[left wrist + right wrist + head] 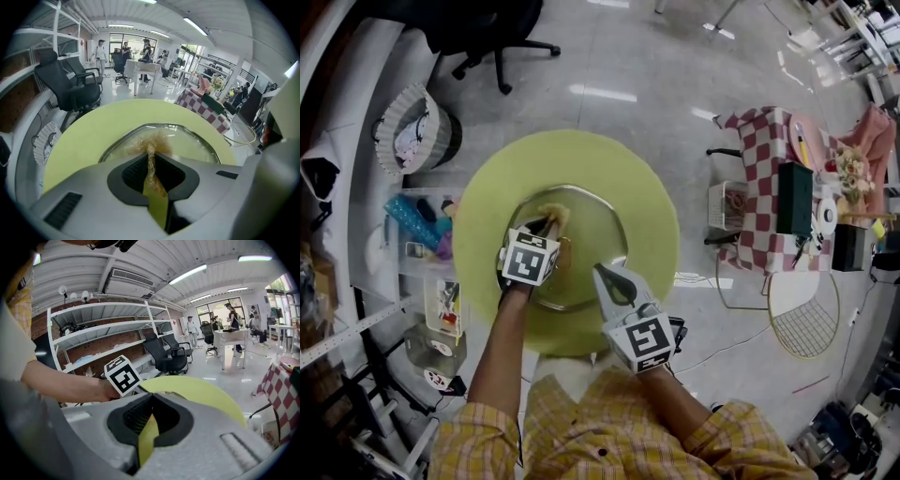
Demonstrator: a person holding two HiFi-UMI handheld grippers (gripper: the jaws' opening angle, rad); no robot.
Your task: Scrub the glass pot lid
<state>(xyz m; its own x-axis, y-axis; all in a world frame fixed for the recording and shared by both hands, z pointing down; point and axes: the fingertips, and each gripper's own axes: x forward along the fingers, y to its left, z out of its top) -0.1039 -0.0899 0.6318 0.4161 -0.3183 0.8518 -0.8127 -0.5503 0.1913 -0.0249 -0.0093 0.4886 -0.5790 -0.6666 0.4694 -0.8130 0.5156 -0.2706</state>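
scrubbing step in hand: left gripper pinches tan scrubber on glass lid. right gripper jaws together, nothing between, near lid rim. next, likely: rub scrubber across glass, keep lid steady.

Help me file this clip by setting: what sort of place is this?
Probably an open-plan office or lab workspace, not a kitchen: black swivel office chairs, white metal shelving against a brick wall, and long ceiling strip lights. The glass pot lid sits on a round lime-green table.

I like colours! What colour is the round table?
Light yellow-green; the table shows best in the head view.
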